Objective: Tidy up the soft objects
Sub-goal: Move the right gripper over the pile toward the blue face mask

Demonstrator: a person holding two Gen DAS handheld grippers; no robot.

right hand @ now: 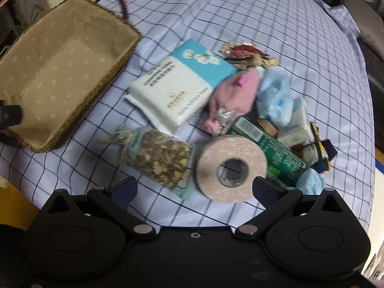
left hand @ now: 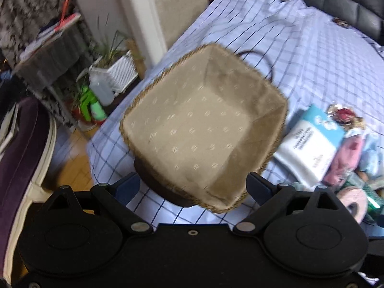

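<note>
A woven basket (left hand: 276,129) (right hand: 79,112) with a tan dotted lining stands with nothing in it on the blue checked cloth (left hand: 324,55) (right hand: 276,24). My left gripper (left hand: 193,188) hovers open over its near rim, with nothing between its fingers. To the basket's right lies a heap of soft things: a white and teal tissue pack (right hand: 177,86) (left hand: 309,141), a pink pouch (right hand: 232,96), a paper roll (right hand: 230,168), a sachet of dried herbs (right hand: 160,158) and pale blue plastic (right hand: 276,96). My right gripper (right hand: 195,190) hangs open just above the roll.
A green packet (right hand: 278,153) and small dark items (right hand: 321,153) lie at the heap's right. Left of the bed stand potted plants (left hand: 115,72), a green spray bottle (left hand: 96,108) and a cluttered shelf (left hand: 48,55). A black padded headboard (left hand: 348,2) runs along the far side.
</note>
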